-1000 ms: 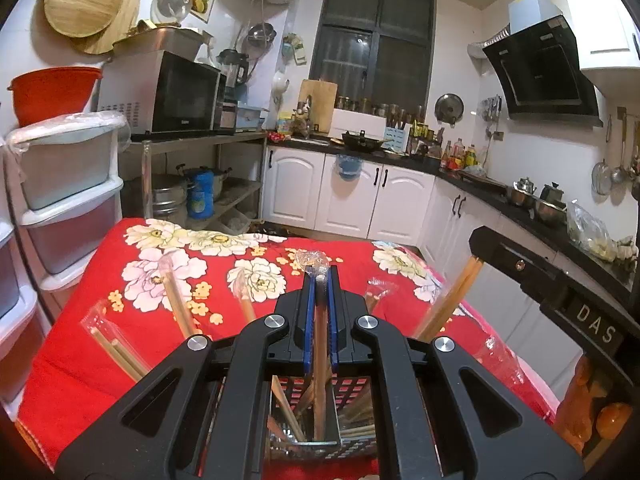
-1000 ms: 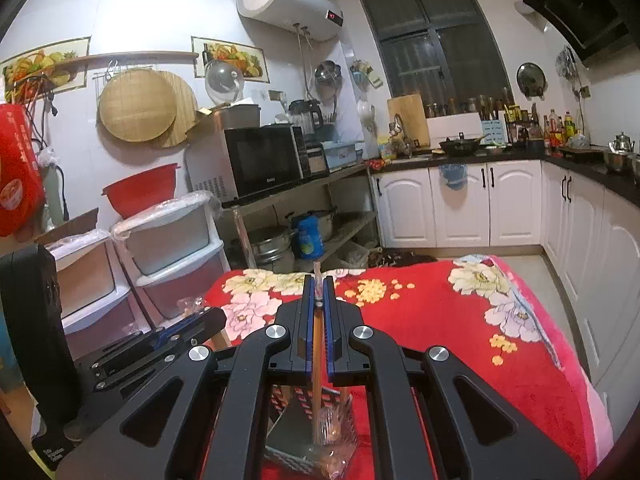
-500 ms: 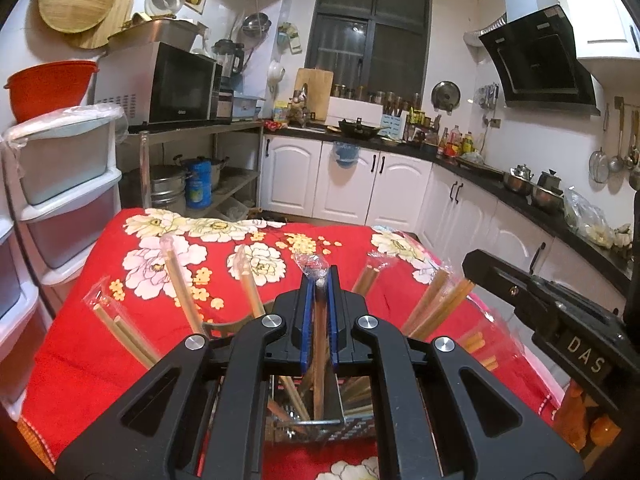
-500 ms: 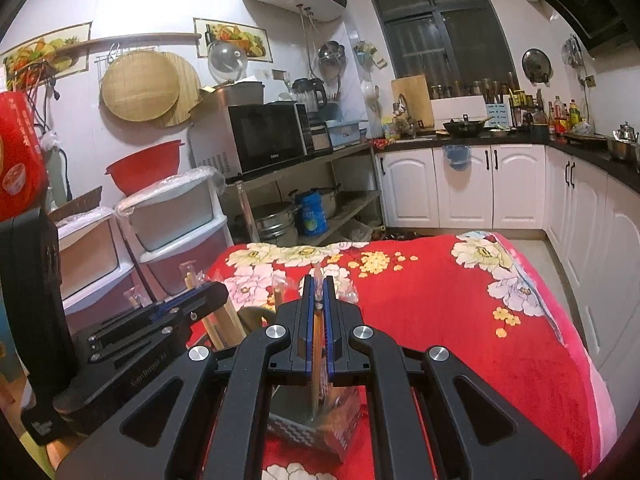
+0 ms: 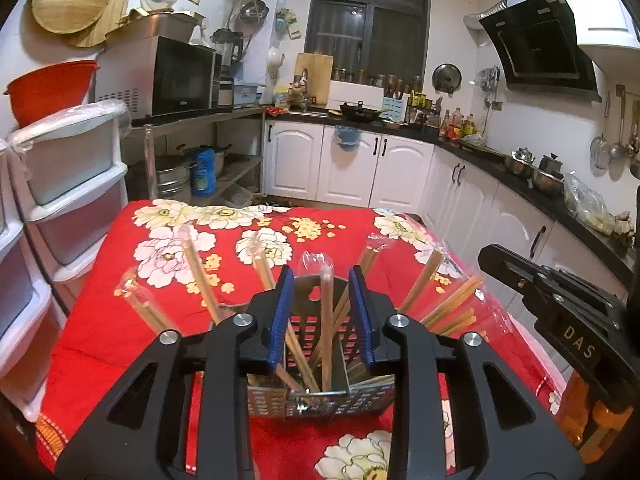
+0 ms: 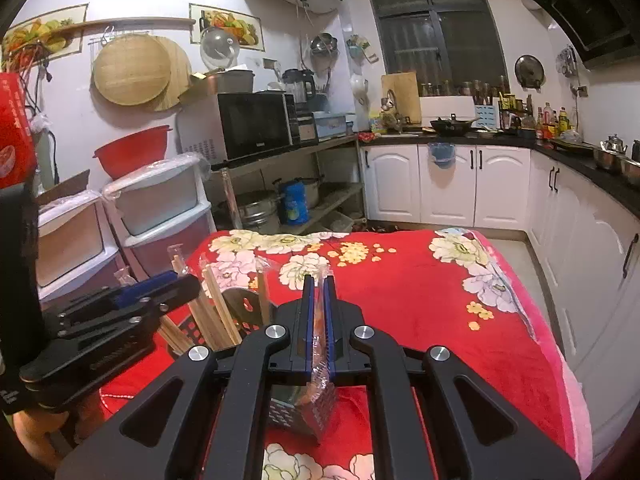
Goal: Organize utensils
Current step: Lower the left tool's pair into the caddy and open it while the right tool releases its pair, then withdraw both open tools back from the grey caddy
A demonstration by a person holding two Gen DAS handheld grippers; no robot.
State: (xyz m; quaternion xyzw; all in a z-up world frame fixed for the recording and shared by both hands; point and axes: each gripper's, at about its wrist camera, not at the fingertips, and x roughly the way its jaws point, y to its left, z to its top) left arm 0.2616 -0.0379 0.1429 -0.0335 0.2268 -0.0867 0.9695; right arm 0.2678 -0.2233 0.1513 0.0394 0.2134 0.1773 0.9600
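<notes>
The holder [image 5: 320, 384], a perforated metal box, stands on the near part of the red cloth [image 5: 120, 320], and many wrapped chopsticks [image 5: 326, 320] lean out of it to the left, the right and the far side. One pair stands upright in its middle, directly between the blue pads of the left gripper [image 5: 322, 312]; these jaws are apart and touch nothing. The right gripper [image 6: 318, 320] is just right of the holder, its jaws together and clamped on one wrapped pair [image 6: 319, 364] whose lower end hangs at the holder's right wall. I judge that this pair is about to go in. The risk is that the plastic sleeve catches on the rim, so the pair slides outside the wall instead of into the compartment. Also, the holder looks light and top-heavy with sticks fanned outward; a sideways push from either gripper may tip it or knock the leaning pairs onto the cloth.
</notes>
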